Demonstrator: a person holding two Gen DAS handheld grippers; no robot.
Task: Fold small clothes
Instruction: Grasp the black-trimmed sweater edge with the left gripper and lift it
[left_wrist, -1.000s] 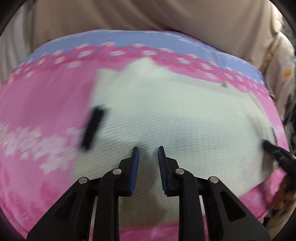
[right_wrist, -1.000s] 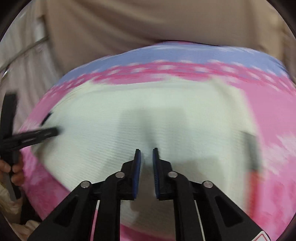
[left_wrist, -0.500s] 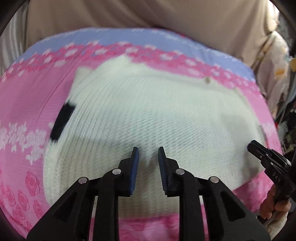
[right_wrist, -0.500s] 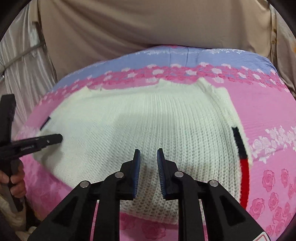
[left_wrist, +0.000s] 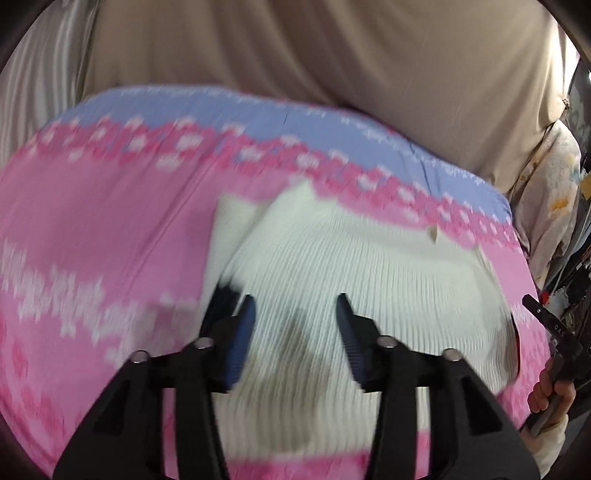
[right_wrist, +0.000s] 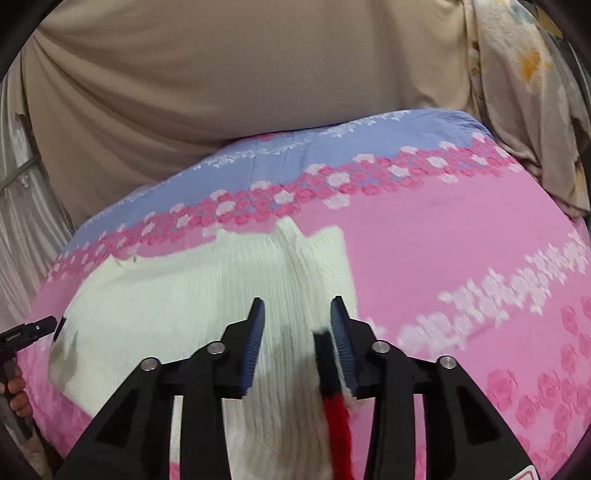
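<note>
Only the right wrist view shows the sweater's red stripe.

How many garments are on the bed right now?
1: a white knit sweater lies spread on the pink floral sheet, under both open grippers, left gripper and right gripper. Anything beneath it is hidden.

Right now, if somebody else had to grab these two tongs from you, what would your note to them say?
Left tongs: open, over the white knit sweater near its black-trimmed edge, gripping nothing.
Right tongs: open, over the opposite edge, beside the black-and-red trim.
Sweater lies spread on the pink floral sheet; one corner near the top looks tucked in.
Left: grip both sides and fold.
</note>
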